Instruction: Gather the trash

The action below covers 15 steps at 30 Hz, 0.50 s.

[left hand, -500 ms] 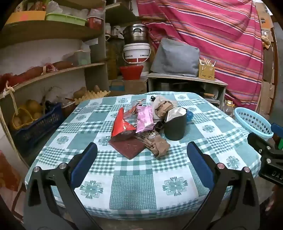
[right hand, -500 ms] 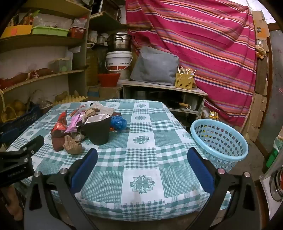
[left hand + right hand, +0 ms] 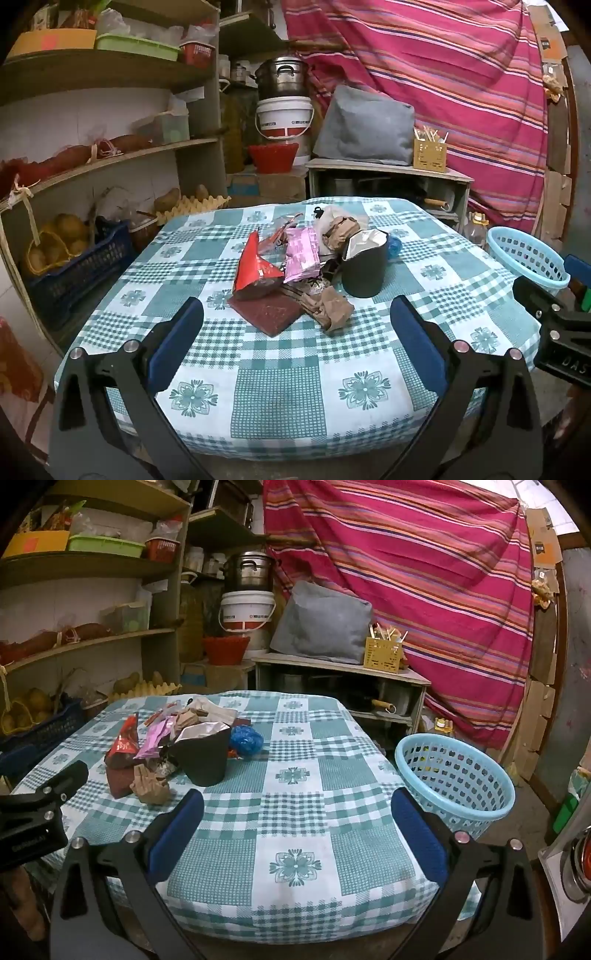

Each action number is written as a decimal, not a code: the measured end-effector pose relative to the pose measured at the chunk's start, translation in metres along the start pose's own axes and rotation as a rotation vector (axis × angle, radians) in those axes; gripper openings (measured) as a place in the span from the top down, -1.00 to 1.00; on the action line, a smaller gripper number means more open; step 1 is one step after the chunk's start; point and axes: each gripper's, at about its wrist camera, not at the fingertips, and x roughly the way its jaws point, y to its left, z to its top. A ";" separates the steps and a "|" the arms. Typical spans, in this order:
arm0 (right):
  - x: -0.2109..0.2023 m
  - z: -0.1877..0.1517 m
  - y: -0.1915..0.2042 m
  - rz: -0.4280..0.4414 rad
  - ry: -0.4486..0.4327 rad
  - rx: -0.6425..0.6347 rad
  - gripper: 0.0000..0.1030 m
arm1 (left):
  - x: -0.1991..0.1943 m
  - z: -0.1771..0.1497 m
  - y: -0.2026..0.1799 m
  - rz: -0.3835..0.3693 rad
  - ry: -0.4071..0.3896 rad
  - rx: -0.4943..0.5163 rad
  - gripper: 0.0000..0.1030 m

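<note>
A heap of trash lies on the green checked table [image 3: 277, 387]: a red wrapper [image 3: 255, 267], a pink wrapper [image 3: 302, 253], a dark red pad [image 3: 267, 314], crumpled brown paper [image 3: 330, 308], a black foil-lined pouch [image 3: 364, 264] and a blue bag [image 3: 245, 740]. The heap also shows in the right wrist view, with the pouch [image 3: 203, 751] nearest. My left gripper [image 3: 295, 341] is open and empty at the table's near edge, short of the heap. My right gripper [image 3: 295, 825] is open and empty over the table's near right part. A light blue basket [image 3: 456, 775] stands right of the table.
Shelves with crates, potatoes and boxes [image 3: 74, 236] line the left wall. A low cabinet [image 3: 388, 184] with a grey cushion stands behind the table, before a striped pink curtain [image 3: 424, 572]. The basket also shows in the left wrist view [image 3: 524, 258].
Both views have shifted very slightly; the grippers stay open and the trash has not moved.
</note>
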 end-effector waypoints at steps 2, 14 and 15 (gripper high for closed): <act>0.000 0.000 0.000 -0.001 -0.001 0.000 -0.92 | -0.001 0.000 0.000 -0.002 -0.003 0.000 -0.90; -0.001 0.001 -0.002 -0.003 -0.009 -0.006 -0.92 | -0.005 0.003 0.002 -0.011 -0.008 -0.006 -0.90; -0.001 0.000 -0.002 -0.003 -0.010 -0.005 -0.92 | -0.005 0.003 0.001 -0.011 -0.008 -0.007 -0.90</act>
